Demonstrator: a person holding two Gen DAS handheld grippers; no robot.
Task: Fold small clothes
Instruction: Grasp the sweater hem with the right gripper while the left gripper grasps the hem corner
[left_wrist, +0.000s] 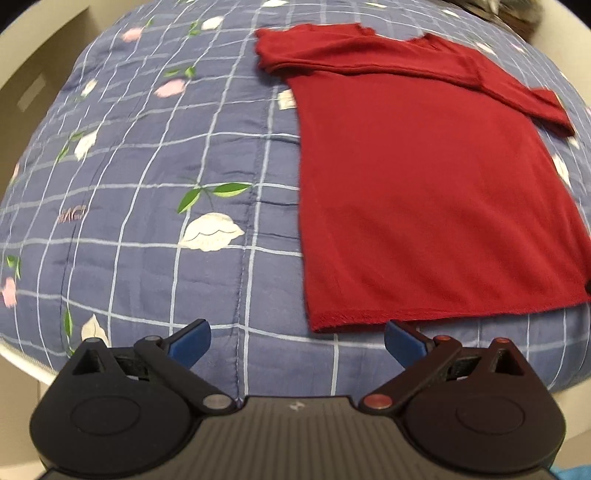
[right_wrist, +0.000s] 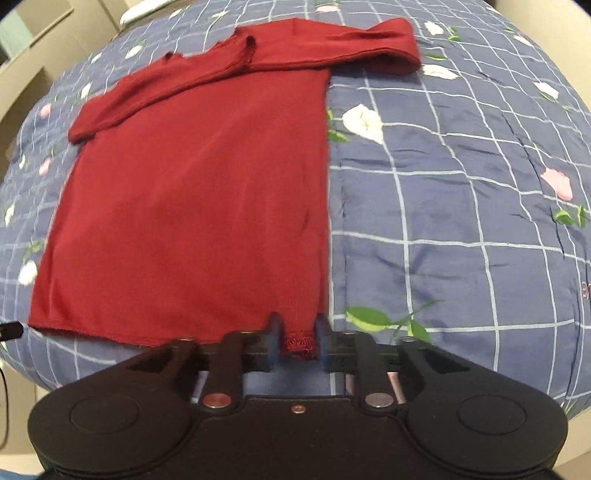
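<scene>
A dark red long-sleeved shirt (left_wrist: 424, 184) lies flat on a blue checked quilt (left_wrist: 147, 166) with a flower print. Both sleeves are folded across its top. My left gripper (left_wrist: 295, 332) stands open just in front of the hem's near left corner, with nothing between its blue pads. In the right wrist view the same shirt (right_wrist: 192, 192) fills the left half, and my right gripper (right_wrist: 298, 332) is shut on the hem at the near right corner. The stitched hem edge bunches between its fingers.
The quilt (right_wrist: 443, 203) spreads bare to the right of the shirt and drops off at the near edge. Beige furniture (left_wrist: 22, 74) stands beyond the quilt on the left. A dark blurred object (left_wrist: 517, 14) lies at the far end.
</scene>
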